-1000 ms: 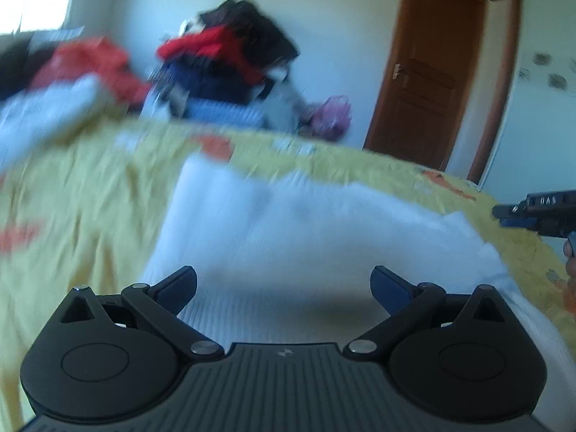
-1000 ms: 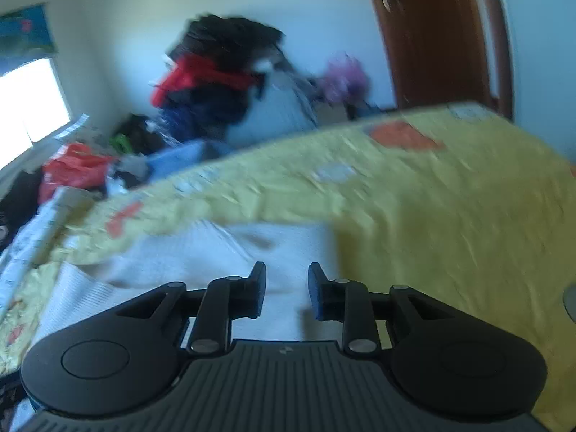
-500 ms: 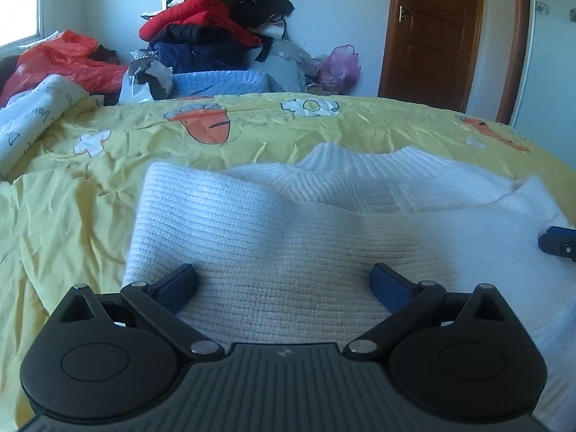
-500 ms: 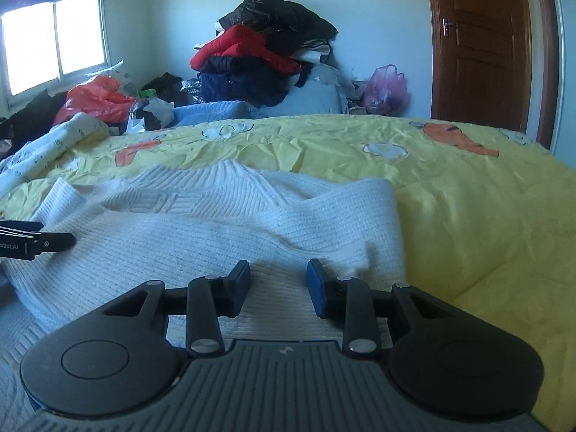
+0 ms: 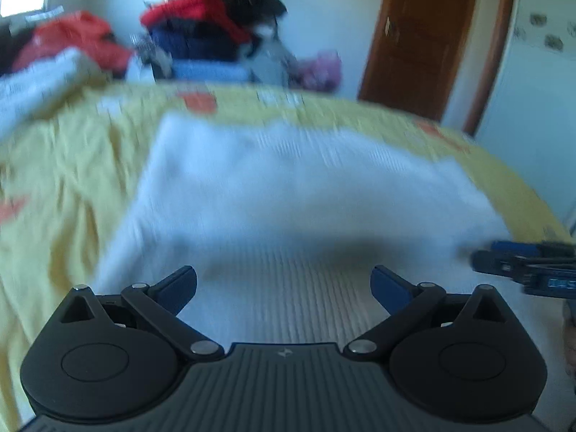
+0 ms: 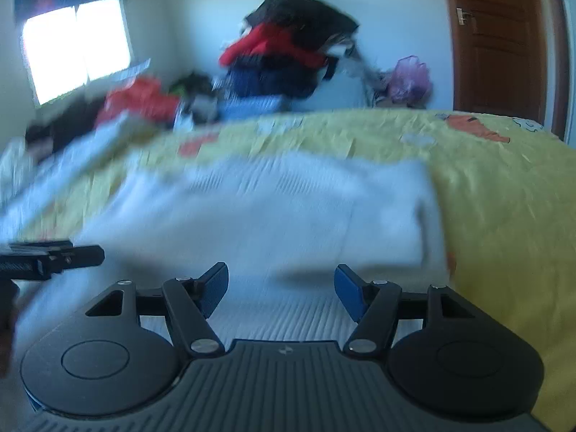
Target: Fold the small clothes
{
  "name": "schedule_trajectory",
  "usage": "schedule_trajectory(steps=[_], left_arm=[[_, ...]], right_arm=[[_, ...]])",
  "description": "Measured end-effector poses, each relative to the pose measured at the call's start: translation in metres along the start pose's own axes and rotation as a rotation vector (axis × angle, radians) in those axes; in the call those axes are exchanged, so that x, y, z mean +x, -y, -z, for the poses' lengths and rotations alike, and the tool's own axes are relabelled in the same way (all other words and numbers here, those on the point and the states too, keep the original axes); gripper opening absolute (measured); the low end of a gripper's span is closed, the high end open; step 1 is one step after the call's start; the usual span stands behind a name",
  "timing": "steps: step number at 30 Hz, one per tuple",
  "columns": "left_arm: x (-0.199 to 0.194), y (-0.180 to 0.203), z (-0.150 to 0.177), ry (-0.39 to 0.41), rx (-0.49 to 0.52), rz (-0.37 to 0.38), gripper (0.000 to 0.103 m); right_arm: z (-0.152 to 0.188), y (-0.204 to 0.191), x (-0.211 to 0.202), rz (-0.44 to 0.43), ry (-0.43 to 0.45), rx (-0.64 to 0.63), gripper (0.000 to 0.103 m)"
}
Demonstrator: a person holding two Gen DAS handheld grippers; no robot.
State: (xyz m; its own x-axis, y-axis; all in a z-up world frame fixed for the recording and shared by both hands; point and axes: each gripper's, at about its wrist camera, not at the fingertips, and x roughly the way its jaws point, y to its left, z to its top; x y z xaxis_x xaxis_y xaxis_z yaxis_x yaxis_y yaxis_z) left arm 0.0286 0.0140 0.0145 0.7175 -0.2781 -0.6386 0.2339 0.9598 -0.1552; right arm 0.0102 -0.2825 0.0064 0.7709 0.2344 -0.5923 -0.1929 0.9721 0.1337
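two grippers hang low over one white knit sweater (image 5: 288, 194), which lies flat on the yellow bedspread (image 5: 64, 180), already folded into a broad block whose long axis runs across both views, side to side. the left gripper (image 5: 284, 284) has its jaws spread wide with nothing between them, only ribbed knit showing below the gap. the right gripper (image 6: 280, 288) is opening, its blue pads (image 6: 216, 284) clear of the cloth, so it looks to be letting go, not taking hold. the sweater lies straight ahead of and under both pairs of jaws; the near edge sits beneath them and the far folded edge is well ahead, toward the clothes pile (image 6: 288, 54) by the wall. each tool is near one end of the near edge, the left at the left end, the right at the right, and each shows at the rim of the other's view. both point forward and downward at a slant. my guess is that the next fold would carry the near edge away toward the far one, both hands equally placed for it. motion blur hides the finer creases.
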Motion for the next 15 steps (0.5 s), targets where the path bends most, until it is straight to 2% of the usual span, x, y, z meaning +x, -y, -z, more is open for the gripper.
schedule_trajectory(steps=[2, 4, 7, 11, 15], left_arm=[[0.006, 0.005, 0.014, -0.029, 0.038, -0.042, 0.103], [0.004, 0.012, 0.019, -0.02, 0.086, -0.082, 0.103], [0.004, 0.019, 0.022, -0.046, 0.129, -0.122, 0.103], [-0.011, 0.019, 0.034, -0.053, 0.113, -0.138, 0.103], [-0.034, 0.021, 0.055, -0.049, 0.102, -0.152, 0.103]], right_arm=[[0.014, -0.007, 0.004, 0.048, -0.043, -0.02, 0.069], [0.027, -0.011, 0.0, 0.085, -0.027, -0.029, 0.071], [0.041, -0.018, -0.012, 0.123, -0.024, -0.033, 0.079], [0.06, -0.025, -0.03, 0.156, -0.027, -0.033, 0.093], [0.077, -0.029, -0.049, 0.169, -0.034, -0.027, 0.101]])
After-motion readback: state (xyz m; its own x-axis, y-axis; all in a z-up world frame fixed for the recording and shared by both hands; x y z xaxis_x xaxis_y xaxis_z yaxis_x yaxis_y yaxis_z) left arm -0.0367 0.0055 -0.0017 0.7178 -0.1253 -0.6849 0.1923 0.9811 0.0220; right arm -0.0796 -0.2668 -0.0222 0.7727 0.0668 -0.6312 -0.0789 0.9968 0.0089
